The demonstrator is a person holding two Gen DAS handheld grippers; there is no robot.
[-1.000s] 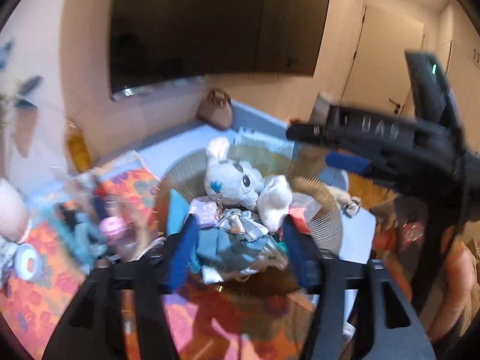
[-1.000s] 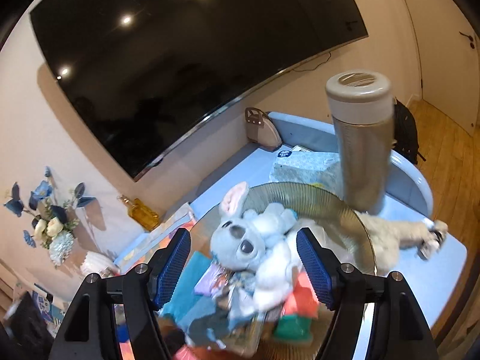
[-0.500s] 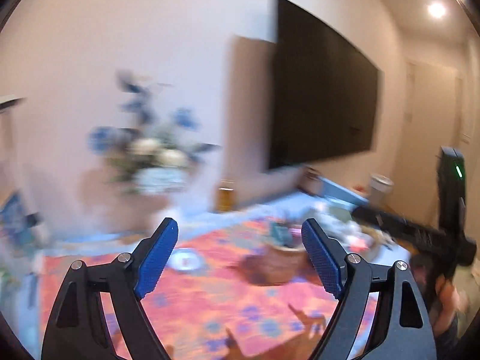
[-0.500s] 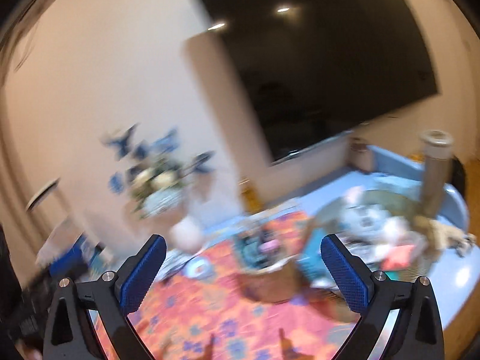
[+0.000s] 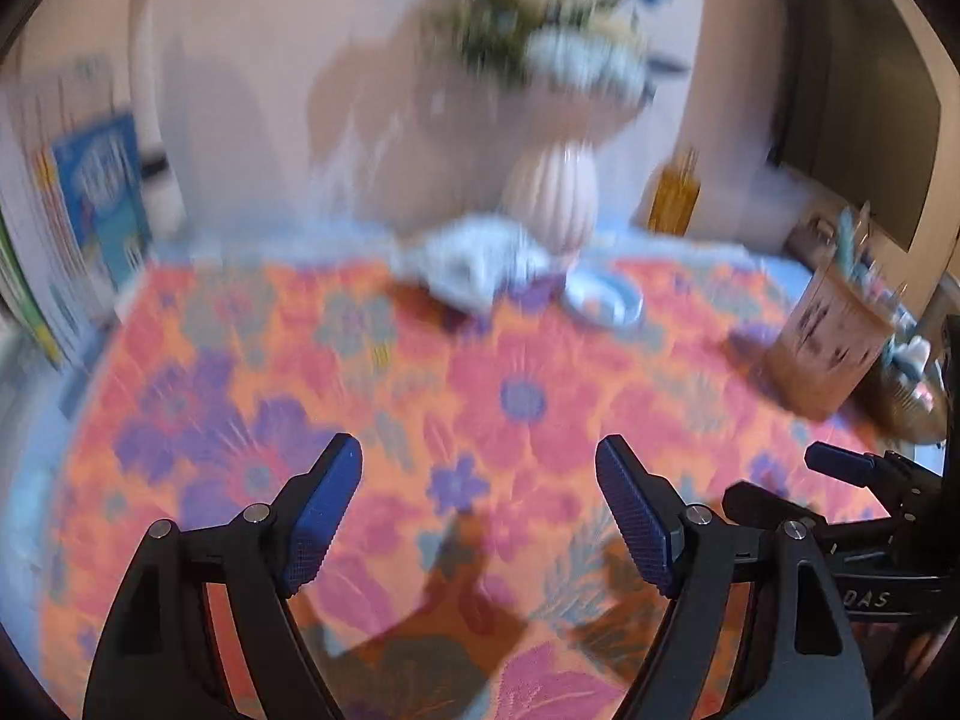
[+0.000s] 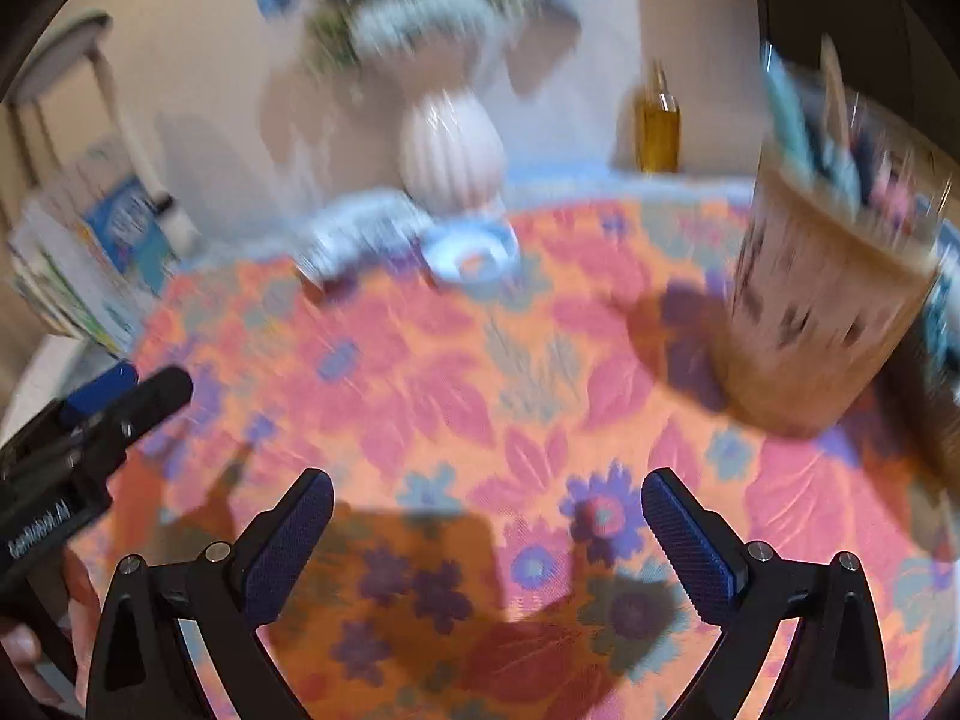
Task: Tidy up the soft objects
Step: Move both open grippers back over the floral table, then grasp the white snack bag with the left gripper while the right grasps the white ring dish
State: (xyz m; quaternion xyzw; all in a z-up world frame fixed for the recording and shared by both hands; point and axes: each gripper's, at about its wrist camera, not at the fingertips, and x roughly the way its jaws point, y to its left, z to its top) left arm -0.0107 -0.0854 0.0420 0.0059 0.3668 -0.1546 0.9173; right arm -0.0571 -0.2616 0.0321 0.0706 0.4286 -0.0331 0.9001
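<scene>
since a second ago i've swung both grippers off the plush-filled dish onto the floral cloth. the nearest soft thing now is a crumpled pale cloth, ahead of my left gripper by the vase, loose and reachable. the left gripper's jaws have just been narrowing, nothing between them. my right gripper gapes wide, empty, presumably readied for it; the basket stands ahead to its right.

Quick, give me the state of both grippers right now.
Left gripper: open, nothing between its fingers, above the floral cloth.
Right gripper: open wide, nothing between its fingers, having just been opening.
</scene>
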